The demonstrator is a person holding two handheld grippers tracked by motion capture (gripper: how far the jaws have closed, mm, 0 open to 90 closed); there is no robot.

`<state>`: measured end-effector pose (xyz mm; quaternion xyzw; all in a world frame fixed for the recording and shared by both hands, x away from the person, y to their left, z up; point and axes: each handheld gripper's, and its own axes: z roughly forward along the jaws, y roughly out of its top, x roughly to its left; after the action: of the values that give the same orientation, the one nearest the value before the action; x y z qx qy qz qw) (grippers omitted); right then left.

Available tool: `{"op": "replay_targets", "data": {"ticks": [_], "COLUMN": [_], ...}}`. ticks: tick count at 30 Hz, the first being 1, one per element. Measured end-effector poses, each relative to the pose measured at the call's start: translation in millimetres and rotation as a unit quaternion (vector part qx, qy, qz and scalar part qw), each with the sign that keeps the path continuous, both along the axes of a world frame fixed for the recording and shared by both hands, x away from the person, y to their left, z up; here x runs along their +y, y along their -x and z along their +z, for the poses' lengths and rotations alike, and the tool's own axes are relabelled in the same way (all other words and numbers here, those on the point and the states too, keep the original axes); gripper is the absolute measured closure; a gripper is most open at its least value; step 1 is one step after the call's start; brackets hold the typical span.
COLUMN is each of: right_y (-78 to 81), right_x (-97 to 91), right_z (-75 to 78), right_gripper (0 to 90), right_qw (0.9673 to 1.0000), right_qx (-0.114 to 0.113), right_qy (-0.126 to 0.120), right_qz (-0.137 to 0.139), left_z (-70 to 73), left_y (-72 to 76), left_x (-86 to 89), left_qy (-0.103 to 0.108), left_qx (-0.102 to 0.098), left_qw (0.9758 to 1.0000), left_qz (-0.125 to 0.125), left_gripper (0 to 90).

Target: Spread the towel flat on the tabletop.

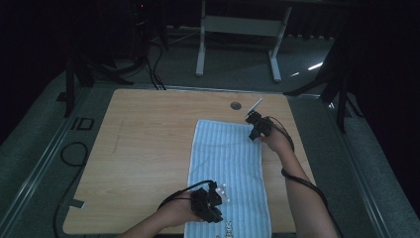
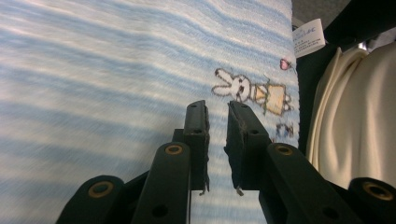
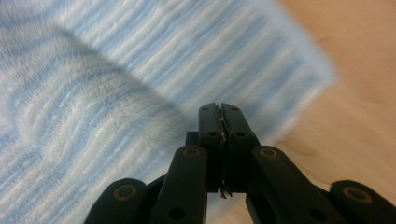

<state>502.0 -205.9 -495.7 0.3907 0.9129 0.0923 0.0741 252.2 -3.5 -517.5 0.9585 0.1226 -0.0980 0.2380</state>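
Observation:
A blue-and-white striped towel (image 1: 228,158) lies lengthwise on the wooden table (image 1: 143,144), running from the middle to the front edge. My left gripper (image 1: 218,196) hovers over the towel's near left part. Its jaws (image 2: 217,109) stand a little apart with nothing between them, above the striped cloth (image 2: 116,70) near a printed rabbit (image 2: 252,91). My right gripper (image 1: 255,129) is at the towel's far right corner. Its jaws (image 3: 219,109) are pressed together with no cloth between them, just above a rumpled fold of the towel (image 3: 93,93).
A white care label (image 2: 308,37) sticks out from the towel's near edge, beside the person's cream garment (image 2: 355,116). A round cable hole (image 1: 236,105) sits near the table's far edge. A white desk frame (image 1: 237,25) stands beyond; cables (image 1: 74,153) lie on the floor at left.

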Motion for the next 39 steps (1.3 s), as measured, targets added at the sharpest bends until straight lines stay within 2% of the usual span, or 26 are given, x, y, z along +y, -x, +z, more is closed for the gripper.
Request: {"op": "replay_targets", "data": {"ticks": [5,7,12,21,23,26,27,28,29,30,31,32,34,35,36,37,38,39], "right_y": [-0.5,-3.3,-10.8,-21.1,-21.5,-19.8,-17.8,-12.0,-4.8,-4.8,4.3,4.3,16.3,30.5,30.5,46.7,46.7,64.7], "right_x": [6.3,5.8,7.5,6.5,6.5,6.5,6.7,5.6,2.6,2.6,-3.4,-3.4,-6.6,-9.3,-9.3,-12.1,-12.1,-14.7], "right_z": [-21.3,-21.6,-21.9,-22.0,-22.1,-21.1,-19.6,-13.5,-5.1,-5.1,4.0,4.0,9.2,12.9,12.9,14.5,14.5,13.7], "right_gripper": [89.4,89.4,89.5,89.4,89.3,87.1,85.7,83.8,80.7,80.7,76.4,76.4,76.4,76.4,76.4,75.1,75.1,73.2], "right_qw": [0.9997,0.9999,0.9997,0.9993,0.9993,0.9993,0.9994,0.9997,0.9997,0.9997,0.9988,0.9988,0.9986,0.9983,0.9983,0.9977,0.9977,0.9969], "right_qx": [0.017,0.011,0.003,-0.003,-0.005,-0.006,-0.004,-0.010,-0.019,-0.019,-0.030,-0.030,-0.038,-0.038,-0.038,-0.034,-0.034,-0.034], "right_qy": [0.015,0.008,0.022,0.025,0.025,0.022,0.020,0.011,-0.007,-0.007,-0.033,-0.033,-0.037,-0.044,-0.044,-0.057,-0.057,-0.065], "right_qz": [0.004,-0.002,-0.011,-0.029,-0.029,-0.031,-0.028,-0.019,-0.016,-0.016,-0.020,-0.020,-0.009,0.005,0.005,0.015,0.015,0.028], "left_z": [-13.2,-14.6,-14.6,-13.5,-13.6,-10.6,-5.0,-2.3,1.2,4.5,9.1,9.1,11.9,12.6,12.6,12.3,12.3,11.4], "left_y": [-1.2,-2.2,-1.0,3.0,2.1,0.9,-1.9,-4.2,-8.1,-13.3,-23.0,-23.0,-33.7,-40.5,-40.5,-47.2,-47.2,-50.5], "left_x": [-8.1,-7.2,-7.2,-8.6,-8.7,-7.0,-3.0,-0.5,3.4,8.2,17.0,17.0,27.3,33.7,33.7,40.0,40.0,43.1], "left_qy": [-0.019,-0.010,-0.013,-0.020,-0.018,-0.010,-0.005,-0.004,-0.004,-0.002,-0.002,-0.002,0.000,-0.002,-0.002,-0.004,-0.004,-0.002], "left_qx": [0.007,0.016,0.018,0.012,0.016,0.011,0.002,-0.006,-0.014,-0.021,-0.030,-0.030,-0.042,-0.051,-0.051,-0.057,-0.057,-0.058], "left_qw": [0.9997,0.9998,0.9997,0.9995,0.9995,0.9998,1.0000,1.0000,0.9997,0.9994,0.9982,0.9982,0.9958,0.9939,0.9939,0.9921,0.9921,0.9904], "left_qz": [-0.010,-0.005,-0.012,-0.021,-0.019,-0.011,-0.001,0.005,0.017,0.028,0.051,0.051,0.081,0.098,0.098,0.112,0.112,0.125], "left_gripper": [79.0,79.0,79.0,79.0,78.7,76.6,76.6,72.5,71.0,71.0,70.1,70.1,70.0,67.4,67.0,66.8,65.2,64.4]}}
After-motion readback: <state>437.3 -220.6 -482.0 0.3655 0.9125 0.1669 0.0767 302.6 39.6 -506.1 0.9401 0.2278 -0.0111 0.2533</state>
